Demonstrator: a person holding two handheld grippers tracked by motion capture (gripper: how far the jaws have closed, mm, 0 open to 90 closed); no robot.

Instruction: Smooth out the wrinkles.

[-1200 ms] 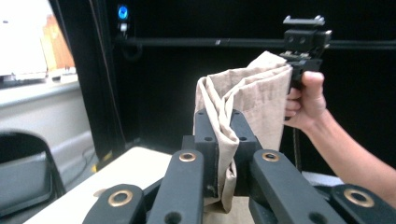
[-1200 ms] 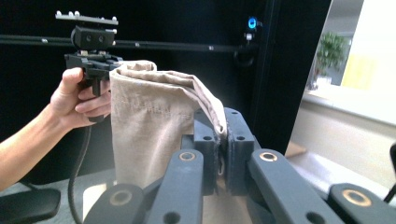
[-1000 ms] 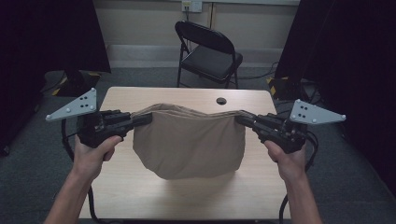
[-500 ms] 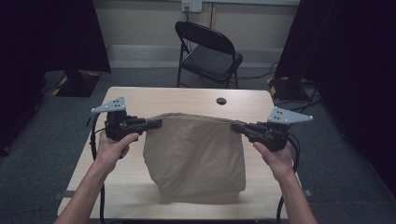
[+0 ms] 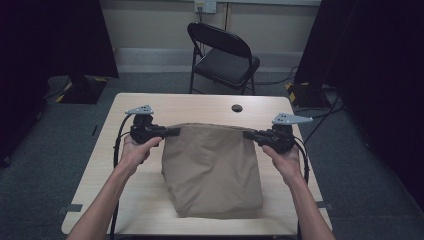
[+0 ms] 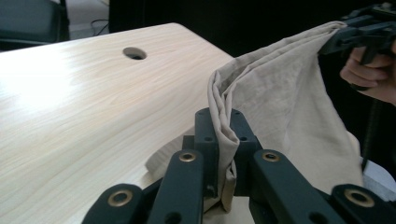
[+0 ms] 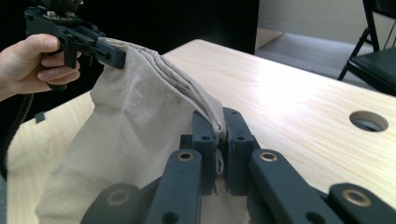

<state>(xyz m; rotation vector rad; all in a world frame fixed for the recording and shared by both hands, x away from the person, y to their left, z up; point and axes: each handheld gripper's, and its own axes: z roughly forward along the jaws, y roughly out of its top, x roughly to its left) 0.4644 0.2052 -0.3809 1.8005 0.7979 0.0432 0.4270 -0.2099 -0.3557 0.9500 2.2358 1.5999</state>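
Cloth (image 5: 212, 172) hangs stretched between your two tools, a beige sheet held by its far top corners above the table (image 5: 150, 102). Your left hand-held gripper (image 5: 172, 132) has its jaws clamped tight on the left corner; in the left gripper view the bunched hem (image 6: 223, 140) runs down between the two black pads, pinched in folds. Your right hand-held gripper (image 5: 248, 134) is closed the same way on the right corner, and in the right gripper view the gathered edge (image 7: 212, 114) disappears into the narrow slot between its pads. The top edge of the cloth sags slightly between the two grips. Below that edge the fabric slopes down toward you, and its lower part lies flat on the table, near the front edge and roughly centred between your forearms. Your left hand (image 5: 135, 150) wraps the left handle and your right hand (image 5: 285, 160) wraps the right one, both just above the table surface. A grey three-cornered plate (image 5: 140, 109) rides on top of the left tool and another sits on the right. A round hole (image 5: 237, 108) in the table lies beyond the cloth, apart from it. A black folding chair (image 5: 222, 55) stands on the floor behind the table.
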